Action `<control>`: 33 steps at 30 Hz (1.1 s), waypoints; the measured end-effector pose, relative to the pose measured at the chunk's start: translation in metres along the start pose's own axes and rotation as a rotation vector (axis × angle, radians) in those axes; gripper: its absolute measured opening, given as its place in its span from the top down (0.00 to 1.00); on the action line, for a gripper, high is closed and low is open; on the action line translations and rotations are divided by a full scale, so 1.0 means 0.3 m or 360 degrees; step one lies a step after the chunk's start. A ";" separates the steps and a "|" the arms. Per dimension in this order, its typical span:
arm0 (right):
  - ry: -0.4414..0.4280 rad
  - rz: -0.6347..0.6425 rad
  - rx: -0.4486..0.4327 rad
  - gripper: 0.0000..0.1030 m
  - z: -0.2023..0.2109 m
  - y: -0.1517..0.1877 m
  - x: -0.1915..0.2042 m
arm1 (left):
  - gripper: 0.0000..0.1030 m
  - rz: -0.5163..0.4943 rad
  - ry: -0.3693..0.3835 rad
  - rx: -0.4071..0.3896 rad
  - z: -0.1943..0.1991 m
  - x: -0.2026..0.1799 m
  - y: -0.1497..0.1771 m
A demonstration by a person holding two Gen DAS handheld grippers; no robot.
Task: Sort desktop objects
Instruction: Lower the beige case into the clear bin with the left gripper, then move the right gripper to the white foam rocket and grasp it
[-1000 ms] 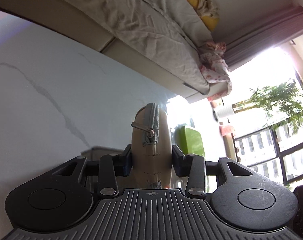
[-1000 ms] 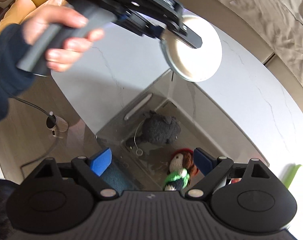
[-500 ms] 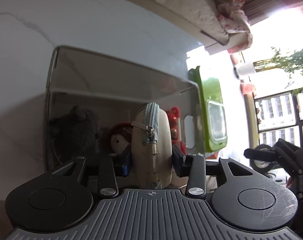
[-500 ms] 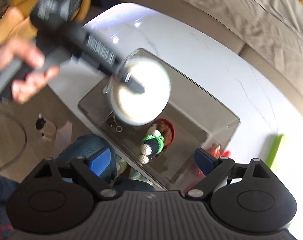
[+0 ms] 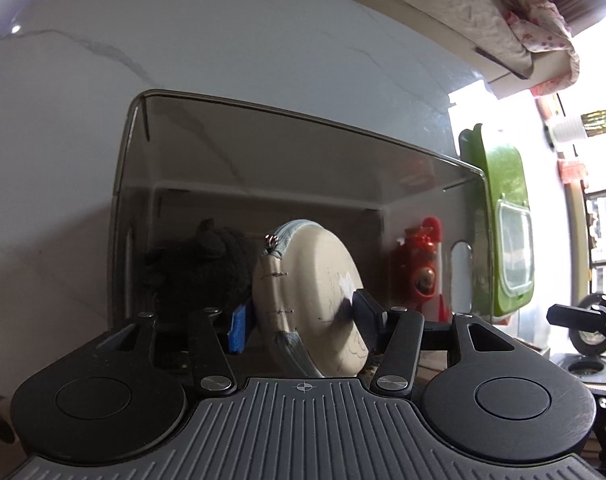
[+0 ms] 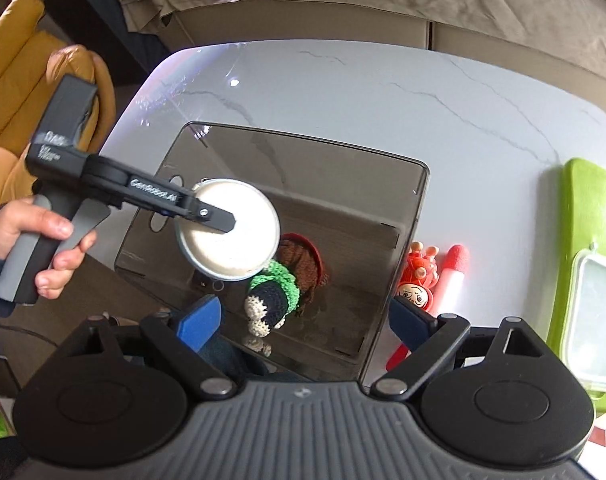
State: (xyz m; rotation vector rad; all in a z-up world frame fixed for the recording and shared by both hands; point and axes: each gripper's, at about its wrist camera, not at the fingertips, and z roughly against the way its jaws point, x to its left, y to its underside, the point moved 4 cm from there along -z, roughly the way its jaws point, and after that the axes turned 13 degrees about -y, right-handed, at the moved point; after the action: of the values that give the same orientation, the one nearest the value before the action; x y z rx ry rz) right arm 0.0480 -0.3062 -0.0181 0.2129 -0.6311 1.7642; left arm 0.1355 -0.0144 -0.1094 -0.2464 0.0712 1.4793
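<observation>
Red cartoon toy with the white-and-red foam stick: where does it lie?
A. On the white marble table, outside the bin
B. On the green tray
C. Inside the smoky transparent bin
A: in the right wrist view the red cartoon toy rests on the white marble table, beside the smoky transparent bin's wall.

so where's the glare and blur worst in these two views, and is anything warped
Left wrist view: the window side at right is blown out white, washing out the green tray; the round zip pouch looks slightly smeared. Right wrist view: evenly lit, with small bright glints on the marble table; the smoky clear bin reflects the veining. Both views: fisheye bends the edges.
</observation>
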 end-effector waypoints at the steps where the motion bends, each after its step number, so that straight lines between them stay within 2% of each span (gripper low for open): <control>1: -0.0010 -0.0020 -0.0004 0.10 -0.001 0.000 -0.015 | 0.43 -0.0002 -0.0029 0.0000 0.004 0.008 0.001; 4: -0.0030 -0.0079 -0.0008 0.10 -0.024 0.008 -0.061 | 0.42 -0.0005 -0.0128 0.0000 0.004 0.025 0.003; 11: -0.0046 -0.0134 0.0006 0.10 -0.049 0.028 -0.110 | 0.46 -0.0182 -0.0321 -0.0059 0.018 0.010 -0.001; 16: 0.0063 -0.0076 -0.0019 0.10 -0.038 0.035 -0.122 | 0.45 -0.0221 -0.0268 -0.0164 0.108 -0.050 -0.007; 19: 0.0115 -0.0075 -0.0060 0.10 -0.010 0.046 -0.157 | 0.42 -0.0301 -0.0159 -0.0203 0.171 -0.155 0.008; 20: 0.0109 -0.0106 -0.0103 0.10 0.005 0.052 -0.180 | 0.38 -0.0343 -0.0136 -0.0213 0.185 -0.200 0.018; 24: 0.0095 -0.0245 -0.0320 0.12 0.057 0.099 -0.301 | 0.09 -0.0529 -0.0097 -0.0246 0.209 -0.393 0.060; 26: 0.0110 -0.0306 -0.0370 0.18 0.047 0.145 -0.377 | 0.09 -0.0646 -0.0145 -0.0233 0.191 -0.485 0.086; 29: 0.0158 -0.0462 -0.0333 0.37 -0.033 0.239 -0.520 | 0.07 -0.0801 -0.0293 -0.0174 0.134 -0.589 0.116; 33: 0.0019 -0.0641 -0.0321 0.38 -0.159 0.343 -0.640 | 0.05 -0.1030 -0.0591 -0.0106 0.059 -0.663 0.149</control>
State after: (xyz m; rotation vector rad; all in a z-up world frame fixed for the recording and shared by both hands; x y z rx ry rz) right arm 0.0163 -0.4596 -0.1769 0.1757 -0.6994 1.3061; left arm 0.0708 -0.2016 -0.0583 -0.0339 -0.3312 0.8617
